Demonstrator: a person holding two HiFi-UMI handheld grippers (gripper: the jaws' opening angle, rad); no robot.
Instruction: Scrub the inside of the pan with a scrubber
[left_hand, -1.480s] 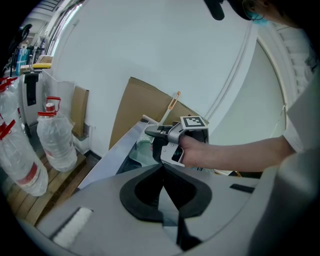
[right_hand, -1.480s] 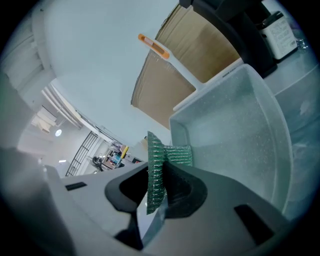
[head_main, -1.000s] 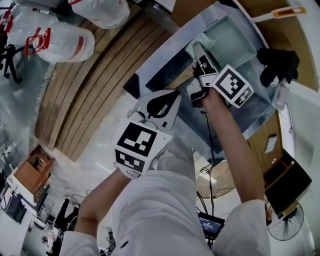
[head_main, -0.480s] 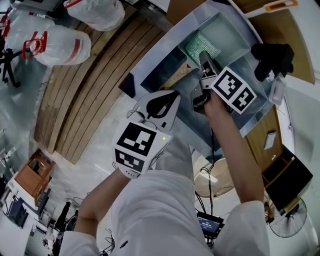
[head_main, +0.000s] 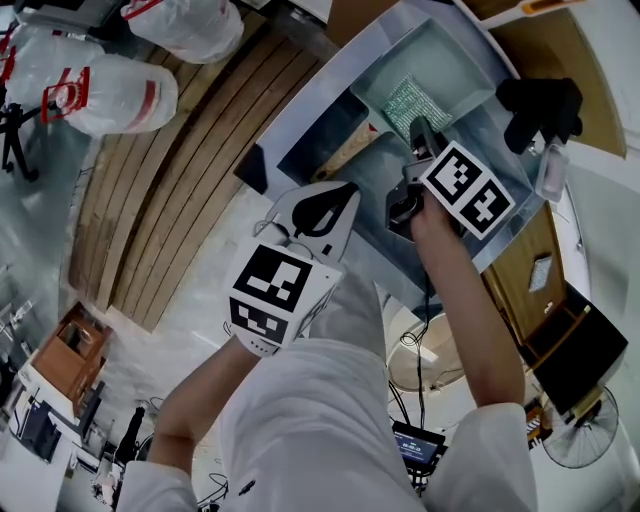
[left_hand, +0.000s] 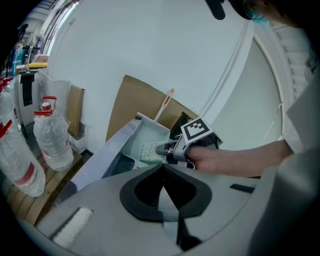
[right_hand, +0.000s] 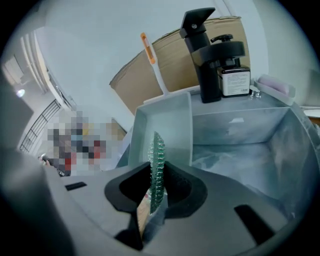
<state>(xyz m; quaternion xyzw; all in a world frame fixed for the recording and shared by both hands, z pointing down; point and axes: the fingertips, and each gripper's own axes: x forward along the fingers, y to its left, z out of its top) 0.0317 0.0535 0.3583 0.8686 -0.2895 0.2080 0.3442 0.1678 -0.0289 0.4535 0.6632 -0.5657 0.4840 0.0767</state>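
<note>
Count: 2 grippers, 1 scrubber, 1 pan, 1 sink, 1 black pump dispenser, 1 orange-handled brush, 2 big clear plastic bottles.

R gripper (head_main: 417, 130) was clamped on the green scrubber (head_main: 405, 100), jaws pinching its near end w/ the rest sticking out past the tips. Right gripper view showed the scrubber standing on edge, thin side to the camera, long axis running straight out along the jaws twd the pan (head_main: 455, 50). In the head view it sat over the pan's near part, pointing away from the person; whether it touched the pan floor couldn't be told.

Pan was a pale rectangular tray, tilted in the metal sink (right_hand: 260, 150), its far rim against the wall side.

L gripper (left_hand: 163, 170) had jaws together, nothing btwn them, held well short of the sink, near the person's body.

Dispenser (right_hand: 210, 55) stood upright on the sink's back ledge. Brush (right_hand: 148, 55) leaned against cardboard behind the pan. Bottles (left_hand: 52, 142) (left_hand: 17, 167) stood on the wood slats at left.
</note>
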